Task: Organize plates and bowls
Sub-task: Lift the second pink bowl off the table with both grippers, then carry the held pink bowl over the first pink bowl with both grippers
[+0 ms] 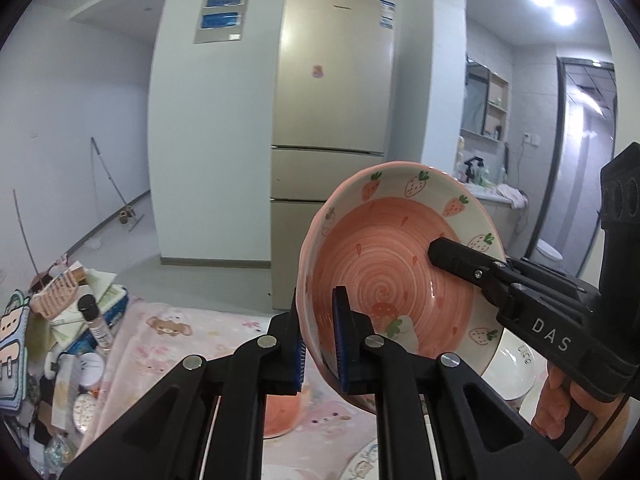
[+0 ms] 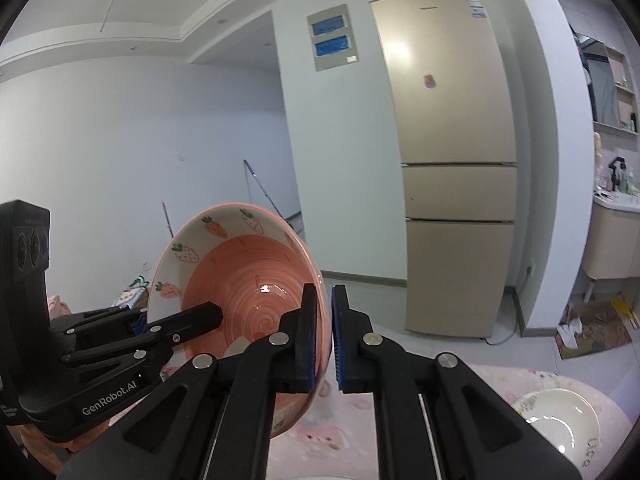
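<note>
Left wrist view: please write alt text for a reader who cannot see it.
A pink strawberry-patterned bowl is held tilted in the air above a pink cartoon-print tablecloth, the left gripper clamped on its near rim and the right gripper gripping its right rim. Behind stand a gold fridge and white walls; a white bowl sits below on the right.

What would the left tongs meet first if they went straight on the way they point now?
The left tongs are shut on the strawberry bowl's rim. Beyond it, probably the beige fridge, though depth is unclear.

bowl (image 1: 384,264): pink spiral, strawberry rim | fridge (image 1: 332,68): gold
</note>
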Action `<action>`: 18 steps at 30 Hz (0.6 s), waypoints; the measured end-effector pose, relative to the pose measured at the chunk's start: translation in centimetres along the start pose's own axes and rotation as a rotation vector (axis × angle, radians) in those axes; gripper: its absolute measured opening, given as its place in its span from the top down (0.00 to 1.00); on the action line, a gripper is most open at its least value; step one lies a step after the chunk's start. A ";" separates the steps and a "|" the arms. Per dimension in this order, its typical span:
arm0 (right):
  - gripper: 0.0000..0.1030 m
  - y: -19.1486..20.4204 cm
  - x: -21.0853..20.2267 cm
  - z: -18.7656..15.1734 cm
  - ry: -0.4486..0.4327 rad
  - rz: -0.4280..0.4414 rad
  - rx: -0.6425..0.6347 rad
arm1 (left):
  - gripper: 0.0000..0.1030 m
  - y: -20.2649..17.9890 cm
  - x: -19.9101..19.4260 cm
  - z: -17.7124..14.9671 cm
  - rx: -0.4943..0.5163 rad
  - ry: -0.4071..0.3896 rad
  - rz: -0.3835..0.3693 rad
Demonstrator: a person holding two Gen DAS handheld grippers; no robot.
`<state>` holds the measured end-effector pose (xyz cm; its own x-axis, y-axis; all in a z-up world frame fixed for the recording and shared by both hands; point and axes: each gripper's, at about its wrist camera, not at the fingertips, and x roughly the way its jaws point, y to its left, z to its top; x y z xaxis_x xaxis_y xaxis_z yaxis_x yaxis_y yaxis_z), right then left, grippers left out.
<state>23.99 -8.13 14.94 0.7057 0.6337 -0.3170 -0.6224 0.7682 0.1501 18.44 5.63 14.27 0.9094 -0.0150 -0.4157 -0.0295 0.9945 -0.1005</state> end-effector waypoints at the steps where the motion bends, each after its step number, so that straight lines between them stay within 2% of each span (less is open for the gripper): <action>1: 0.93 0.4 0.3 0.2 -0.002 0.009 0.001 | 0.88 0.6 -0.2 0.1 -0.008 -0.003 0.007; 9: 0.93 2.1 3.9 -0.7 0.034 0.046 0.007 | 0.88 4.4 1.1 -0.7 -0.046 0.038 0.045; 18: 0.93 0.0 7.8 -3.5 0.111 0.061 0.080 | 0.88 5.2 5.2 -3.2 -0.037 0.149 0.070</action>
<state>28.35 -3.49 9.21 0.6230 0.6689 -0.4056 -0.6309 0.7362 0.2449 21.63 10.37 8.68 0.8330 0.0361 -0.5521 -0.1083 0.9892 -0.0988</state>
